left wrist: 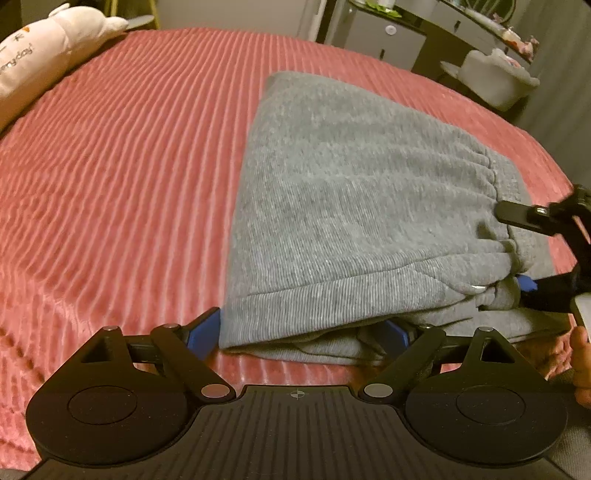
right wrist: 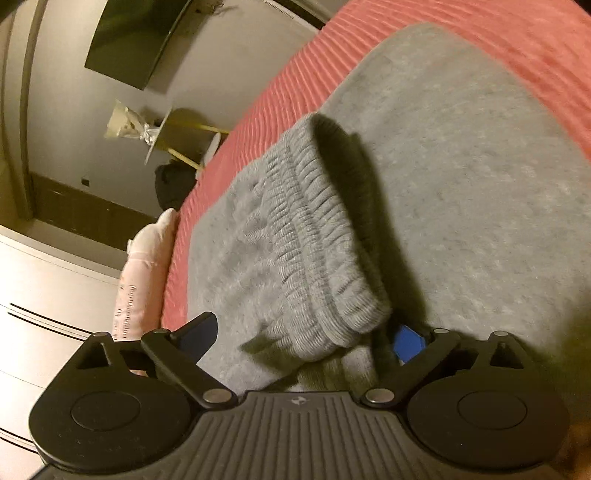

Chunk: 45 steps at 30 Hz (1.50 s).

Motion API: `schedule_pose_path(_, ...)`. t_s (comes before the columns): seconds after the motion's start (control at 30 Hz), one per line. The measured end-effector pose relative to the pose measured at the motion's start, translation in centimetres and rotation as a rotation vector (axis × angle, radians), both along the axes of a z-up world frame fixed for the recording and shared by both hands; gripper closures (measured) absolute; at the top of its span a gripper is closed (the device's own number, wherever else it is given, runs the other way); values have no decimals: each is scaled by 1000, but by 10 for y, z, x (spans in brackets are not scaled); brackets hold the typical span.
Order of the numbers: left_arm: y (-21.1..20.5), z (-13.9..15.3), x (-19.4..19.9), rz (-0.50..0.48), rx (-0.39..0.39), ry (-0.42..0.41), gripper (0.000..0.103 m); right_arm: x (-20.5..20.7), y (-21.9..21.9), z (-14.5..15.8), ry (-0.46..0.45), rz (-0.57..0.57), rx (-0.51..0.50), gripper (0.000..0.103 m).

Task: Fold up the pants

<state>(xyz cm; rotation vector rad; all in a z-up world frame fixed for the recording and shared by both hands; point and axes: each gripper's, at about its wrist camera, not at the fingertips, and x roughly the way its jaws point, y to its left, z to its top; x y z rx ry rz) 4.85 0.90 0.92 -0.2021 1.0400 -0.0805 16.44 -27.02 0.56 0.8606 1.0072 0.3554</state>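
Grey sweatpants (left wrist: 351, 192) lie folded into a thick stack on the pink ribbed bedspread (left wrist: 129, 166). My left gripper (left wrist: 301, 334) stands open at the stack's near hem, its blue pads either side of that edge, the right one partly under cloth. At the right end my right gripper (left wrist: 509, 247) straddles the gathered waistband, open, one finger above the cloth and one below. In the right wrist view the elastic waistband (right wrist: 317, 236) of the pants (right wrist: 461, 184) rises between the spread fingers of the right gripper (right wrist: 303, 338); neither pad presses on it.
A white plush pillow (left wrist: 44, 48) lies at the bed's far left corner and shows again as a pillow (right wrist: 144, 280). Beyond the bed stand a dark dresser (left wrist: 424, 29) and a pale stool (left wrist: 495, 77). A person's hand (left wrist: 583, 354) is at the right edge.
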Motion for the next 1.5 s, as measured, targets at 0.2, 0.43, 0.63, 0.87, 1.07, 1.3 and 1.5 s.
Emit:
schedule_pose_path(0.2,2,-1,0,22,-41,5,12,2,3,-16,47,-73,109,64)
schedule_pose_path(0.43,3,-1,1,29,-62,8,12,4,-2,-20,48,-25,161,39)
schedule_pose_path(0.63,6,-2,1,44,-77,7,12,12,23,-10,54,-6,64,66)
schedule_pose_path(0.87,3,-1,-1,62,-73,7,12,3,15,-1,67,-65,166,23)
schedule_pose_path(1.07,12,1,-1,104,-101,-4,12,-40,-5,0,100,-166,261,18)
schedule_pose_path(1.3,12,5,-5,134,-87,-42,16,-61,3,-17,118,-185,331,27)
schedule_pose_path(1.5,26,8,-10,219,-161,-62,25,-58,7,-33,174,-299,412,19)
